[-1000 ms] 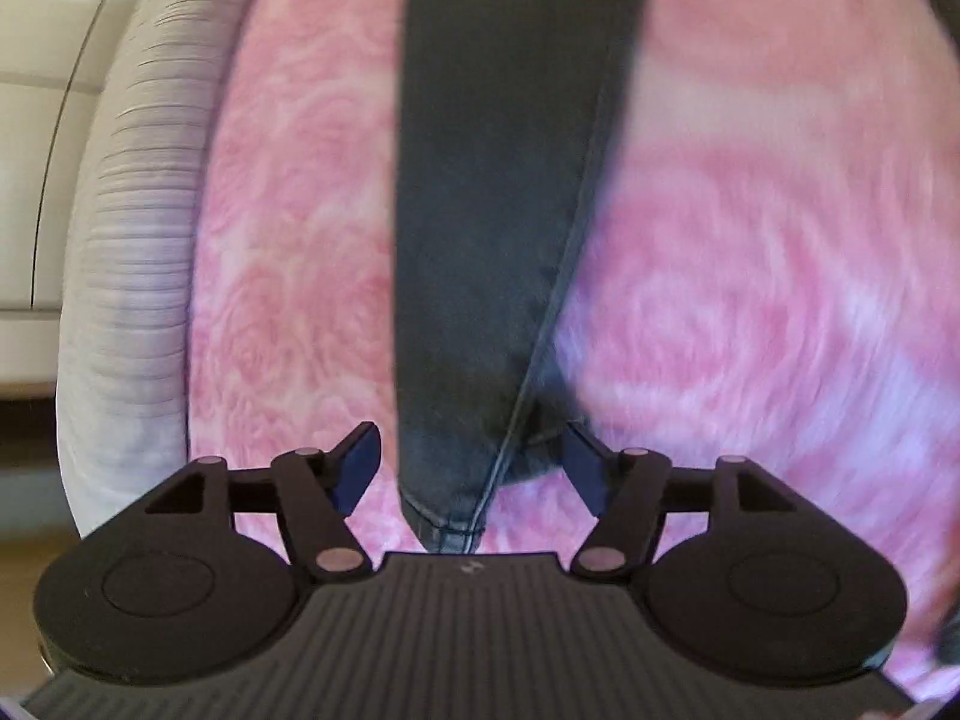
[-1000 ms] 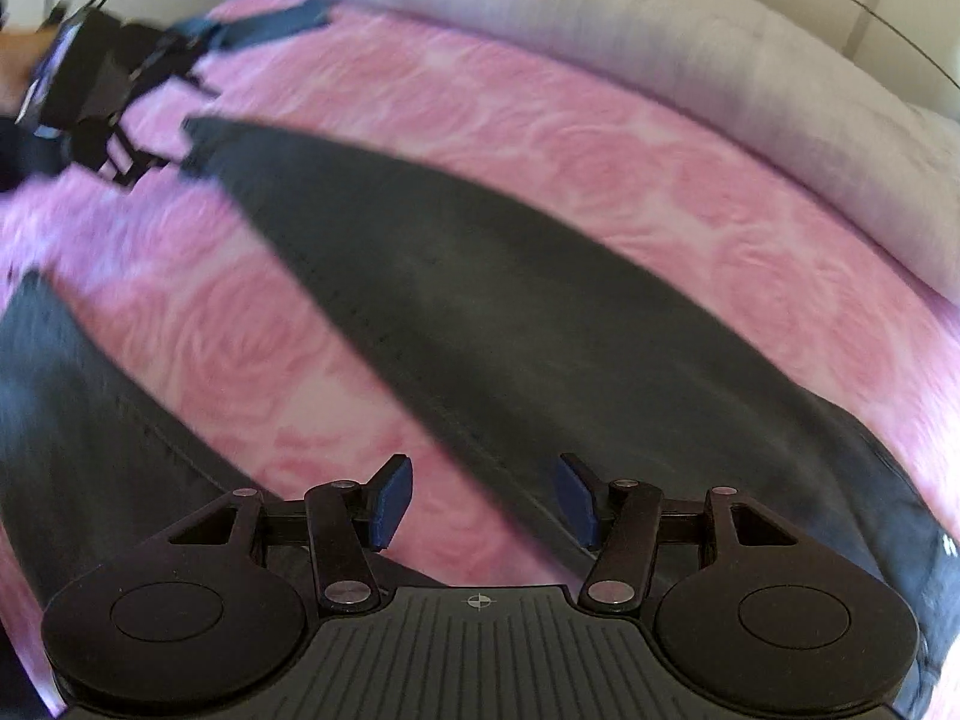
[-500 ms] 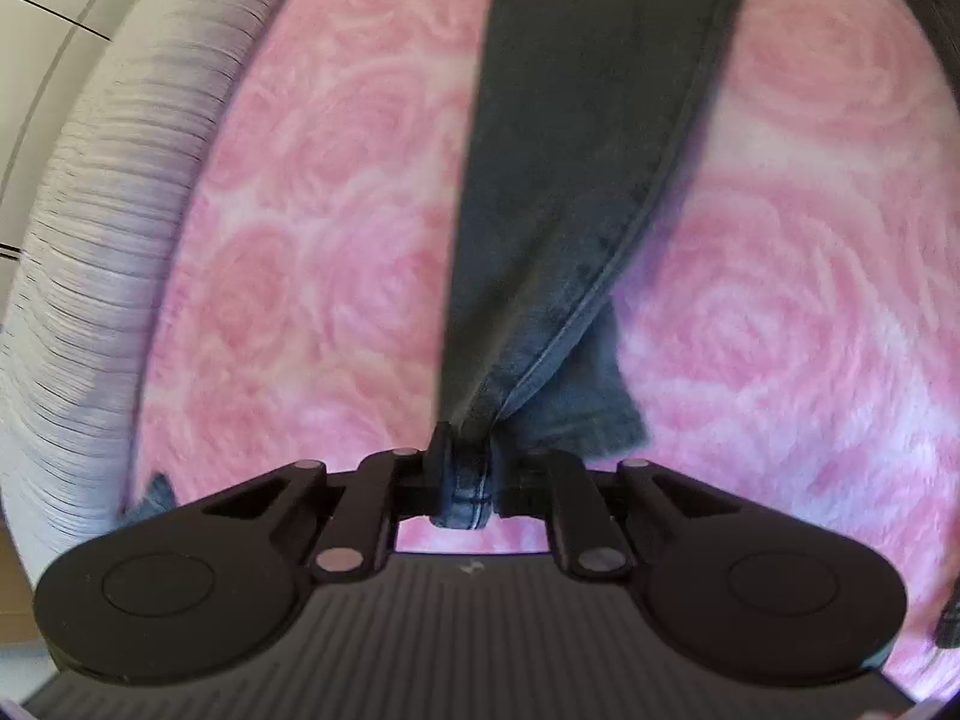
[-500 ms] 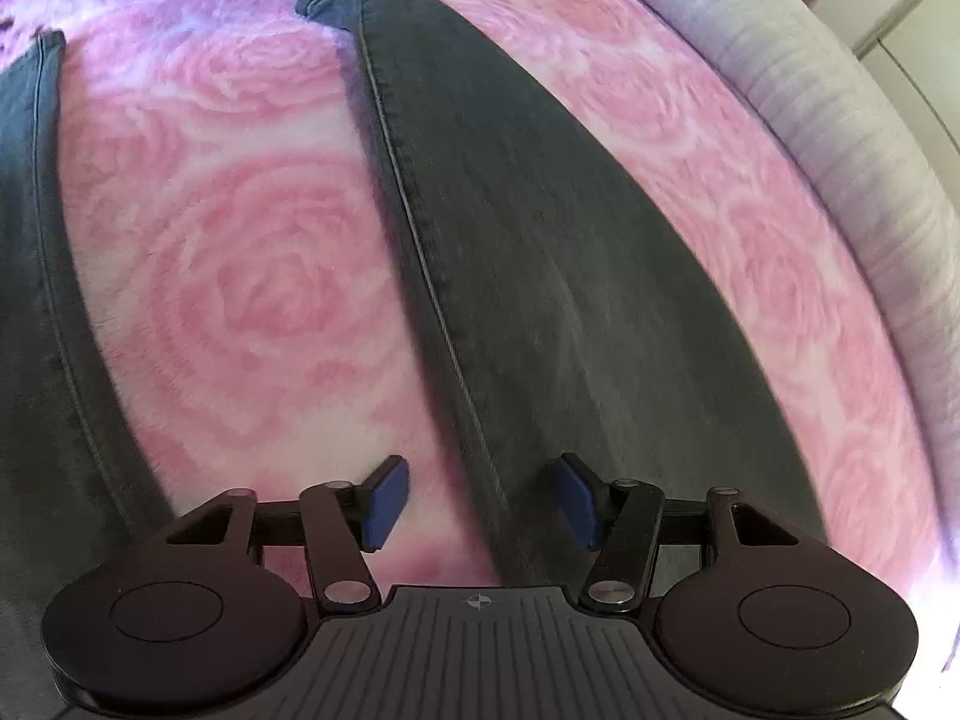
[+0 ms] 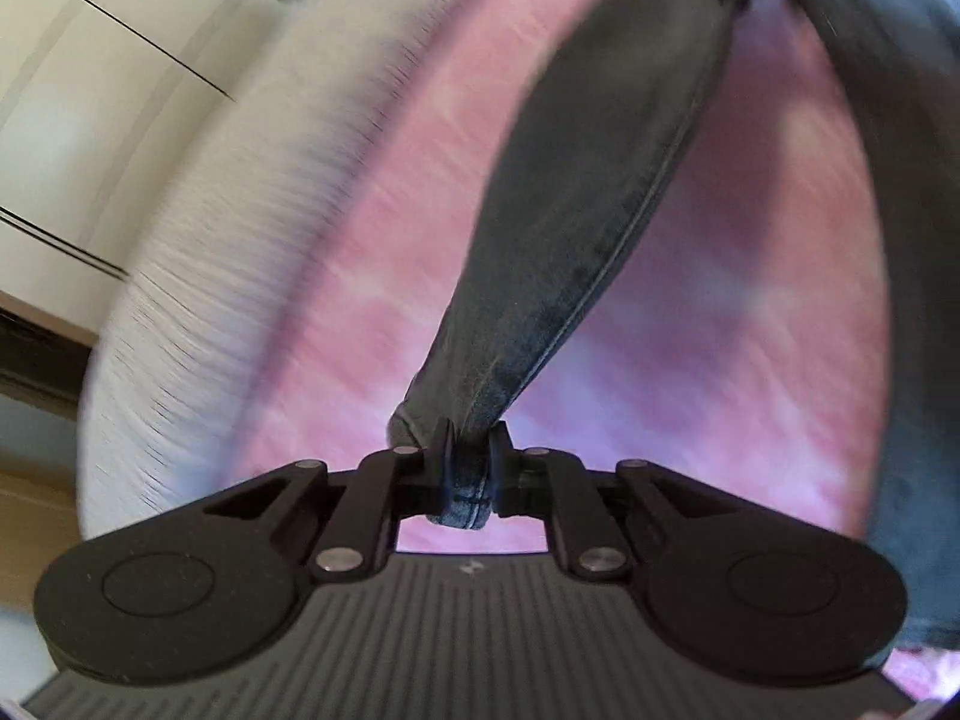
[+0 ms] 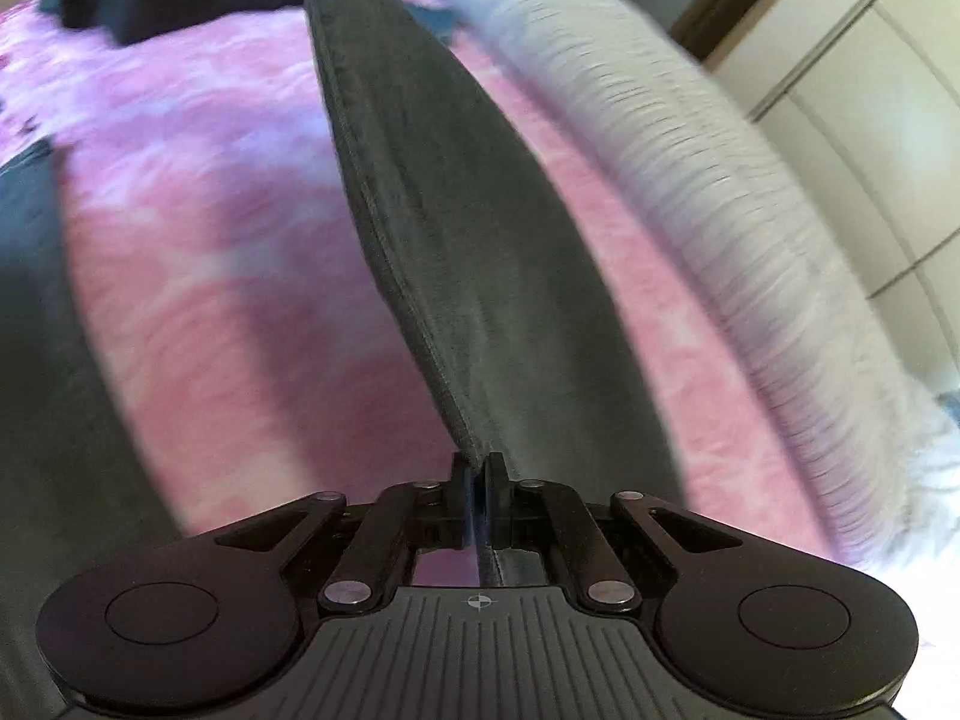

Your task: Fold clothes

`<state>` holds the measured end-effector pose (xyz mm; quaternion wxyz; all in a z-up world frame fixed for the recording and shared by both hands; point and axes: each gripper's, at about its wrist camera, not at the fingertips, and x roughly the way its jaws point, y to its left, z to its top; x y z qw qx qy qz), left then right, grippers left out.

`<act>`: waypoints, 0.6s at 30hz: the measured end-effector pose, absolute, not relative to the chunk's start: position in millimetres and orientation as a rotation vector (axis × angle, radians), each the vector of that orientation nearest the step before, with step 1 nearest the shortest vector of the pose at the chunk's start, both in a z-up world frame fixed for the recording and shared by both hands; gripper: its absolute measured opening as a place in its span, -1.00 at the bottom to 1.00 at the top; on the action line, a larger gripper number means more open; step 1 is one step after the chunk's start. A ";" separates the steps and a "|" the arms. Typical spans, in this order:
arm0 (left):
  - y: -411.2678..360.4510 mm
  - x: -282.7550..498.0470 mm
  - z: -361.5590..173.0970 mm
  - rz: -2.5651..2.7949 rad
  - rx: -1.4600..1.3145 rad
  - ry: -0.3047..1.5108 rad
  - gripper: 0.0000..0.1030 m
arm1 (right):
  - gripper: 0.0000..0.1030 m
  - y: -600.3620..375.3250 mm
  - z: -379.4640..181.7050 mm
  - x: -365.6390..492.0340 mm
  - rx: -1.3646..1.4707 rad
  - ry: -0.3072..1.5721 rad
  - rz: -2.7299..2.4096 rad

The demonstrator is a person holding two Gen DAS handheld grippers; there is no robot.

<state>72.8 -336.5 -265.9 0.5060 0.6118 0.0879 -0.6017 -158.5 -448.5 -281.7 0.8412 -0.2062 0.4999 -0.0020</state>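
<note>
Jeans: dark grey denim jeans [image 5: 576,228] stretched above pink rose-patterned blanket [image 5: 384,276] on bed.
Left gripper [image 5: 469,468]: jaws clamped on leg hem.
Right gripper [image 6: 478,495]: jaws pinching leg's seam edge.

The left gripper [image 5: 469,468] has its jaws clamped on the hemmed end of 1 leg of the dark grey jeans [image 5: 576,228], with the bunched hem poking out below the jaws. From the gripper, that leg stretches up and away toward the top right, raised off the pink rose-patterned blanket [image 5: 384,276] that lies behind it. A second stretch of the jeans runs down the right side of the blanket. Left of the blanket sits a white ribbed bolster [image 5: 198,276], and beyond that, cream cabinet panels [image 5: 78,120]. The picture is blurred.
</note>
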 end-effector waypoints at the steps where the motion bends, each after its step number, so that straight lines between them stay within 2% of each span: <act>1: -330.9 70.5 -287.2 -1.440 1.515 0.254 -0.59 | -0.73 -442.7 -291.5 -158.9 -0.413 1.084 0.016; 2: -325.2 68.2 -308.5 -1.429 1.554 0.296 -0.56 | -0.64 -436.9 -300.4 -159.7 -0.388 1.106 0.034; 4: -312.7 68.7 -330.7 -1.409 1.605 0.394 -0.56 | -0.33 -437.4 -301.1 -162.3 -0.355 1.119 0.028; 8: -303.1 87.7 -315.6 -1.398 1.480 0.568 -0.54 | -0.21 -442.9 -296.3 -167.7 -0.296 1.134 0.001; 11: -321.0 114.5 -288.2 -1.352 1.289 0.670 -0.33 | -0.16 -447.0 -292.6 -171.8 -0.251 1.144 -0.020; 13: -344.8 133.1 -279.8 -1.327 1.175 0.714 -0.29 | -0.13 -449.7 -290.2 -174.5 -0.222 1.151 -0.034; 18: -410.9 155.2 -300.4 -1.385 1.108 0.760 -0.29 | -0.08 -470.1 -296.4 -163.5 -0.157 1.172 -0.094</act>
